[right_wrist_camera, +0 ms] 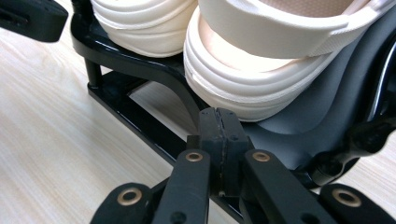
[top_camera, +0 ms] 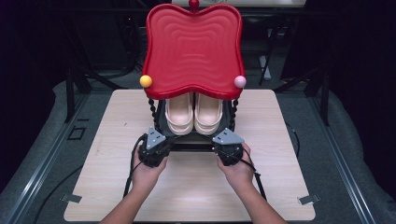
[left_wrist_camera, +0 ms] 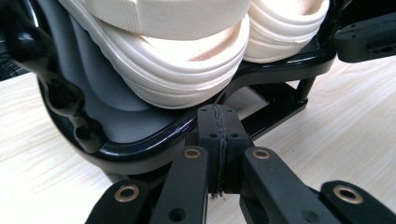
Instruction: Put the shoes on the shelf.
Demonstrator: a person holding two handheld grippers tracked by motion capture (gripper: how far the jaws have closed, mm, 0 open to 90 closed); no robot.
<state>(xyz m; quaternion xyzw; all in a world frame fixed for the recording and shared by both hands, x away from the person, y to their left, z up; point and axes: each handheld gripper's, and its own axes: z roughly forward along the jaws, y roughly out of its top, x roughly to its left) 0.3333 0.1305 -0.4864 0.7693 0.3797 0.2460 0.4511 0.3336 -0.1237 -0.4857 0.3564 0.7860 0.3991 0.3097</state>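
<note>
Up close, both grippers sit at the front edge of a small black rack [top_camera: 196,140] that stands on the middle of the wooden table [top_camera: 280,186]. Two cream sandals [top_camera: 194,112] rest side by side on its lower shelf, toes toward the person, and one red wavy tray [top_camera: 194,46] forms the top, overhanging the shoes. Three balls mark the tray's rim: one yellow [top_camera: 145,80], one pink [top_camera: 240,81], one red [top_camera: 194,4].

The left gripper [top_camera: 155,140] is at the rack's front left corner and the right gripper [top_camera: 227,142] at its front right corner. In each gripper view the two jaws are pressed together with nothing between them, their tips just in front of the shelf's glossy black lip; whether they touch it I cannot tell. The left sandal's ribbed sole [left_wrist_camera: 187,70] bulges right above that lip, the right one [right_wrist_camera: 261,60] likewise.

Bare tabletop lies open on both sides of the rack and toward the person. Two hands, two grippers, one rack.
</note>
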